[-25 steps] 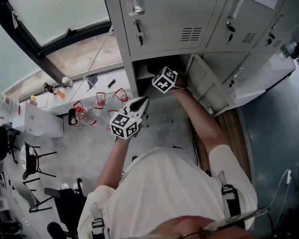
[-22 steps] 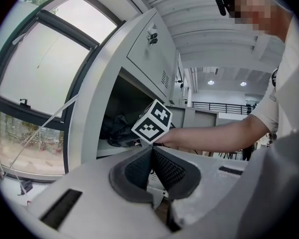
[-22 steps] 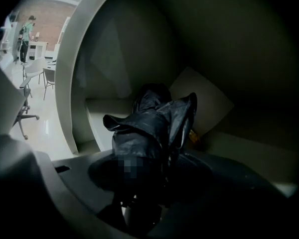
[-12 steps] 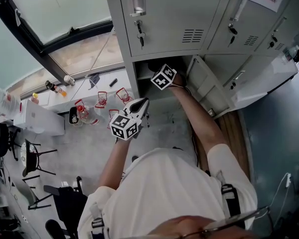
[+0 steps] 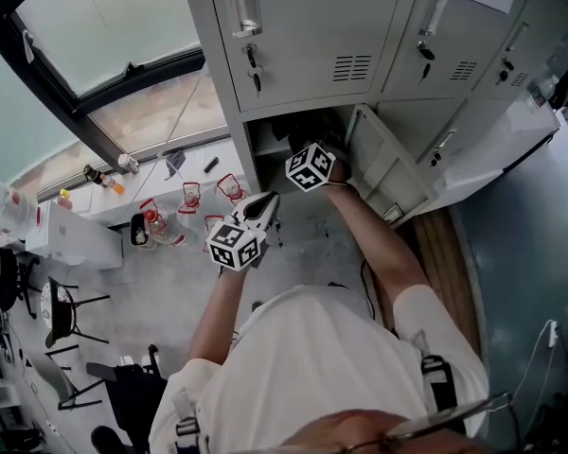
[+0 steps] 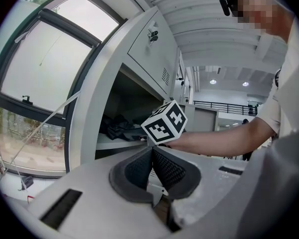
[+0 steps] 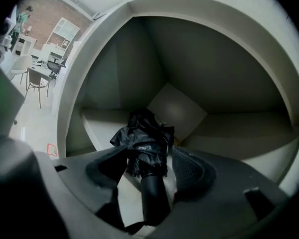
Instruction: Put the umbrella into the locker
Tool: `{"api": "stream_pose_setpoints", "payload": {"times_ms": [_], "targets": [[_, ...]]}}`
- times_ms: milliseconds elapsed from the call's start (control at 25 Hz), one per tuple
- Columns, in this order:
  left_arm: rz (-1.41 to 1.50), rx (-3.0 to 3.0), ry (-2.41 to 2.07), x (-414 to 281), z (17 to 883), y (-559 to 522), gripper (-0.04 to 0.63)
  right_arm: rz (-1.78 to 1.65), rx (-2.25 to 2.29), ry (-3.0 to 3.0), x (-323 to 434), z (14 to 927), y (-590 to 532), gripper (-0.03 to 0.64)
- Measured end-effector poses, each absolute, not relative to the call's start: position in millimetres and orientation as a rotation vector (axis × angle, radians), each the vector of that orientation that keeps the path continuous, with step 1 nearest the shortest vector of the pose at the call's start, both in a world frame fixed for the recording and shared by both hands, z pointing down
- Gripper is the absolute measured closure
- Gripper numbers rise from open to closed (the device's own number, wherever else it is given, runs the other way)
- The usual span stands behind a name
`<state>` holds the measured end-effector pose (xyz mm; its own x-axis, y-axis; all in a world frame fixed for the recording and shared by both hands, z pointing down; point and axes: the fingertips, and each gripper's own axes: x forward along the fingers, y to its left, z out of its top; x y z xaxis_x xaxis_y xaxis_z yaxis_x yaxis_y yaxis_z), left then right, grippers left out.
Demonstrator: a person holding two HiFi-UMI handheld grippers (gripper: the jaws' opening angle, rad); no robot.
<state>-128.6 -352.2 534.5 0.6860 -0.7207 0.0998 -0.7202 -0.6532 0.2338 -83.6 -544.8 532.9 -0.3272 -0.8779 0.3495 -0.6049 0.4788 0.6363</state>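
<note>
Since earlier frame: left gripper unmoved, idle outside locker, jaws together, empty. Right gripper drawn back slightly from opening, jaws now spread wide. Umbrella folded, black, lying on locker shelf: handle end between right jaws, canopy end pointing deeper inside; pads look clear of it. Long axis runs along gripper's own pointing line, so straight pull-back should clear it. Right hand nearer. Door open at right.

Head view leaves the locker interior too dark; umbrella handle end hidden below the right hand-held gripper
</note>
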Motion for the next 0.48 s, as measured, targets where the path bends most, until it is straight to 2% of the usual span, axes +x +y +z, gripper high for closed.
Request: {"api": "stream_pose_setpoints", "payload": {"times_ms": [480], "targets": [[-0.019,2.651,-1.128,-115.9,536.2,-339.9,0.591,-0.475,1.347,-2.119,-64.8,541.9,-499.0,0.347]]}}
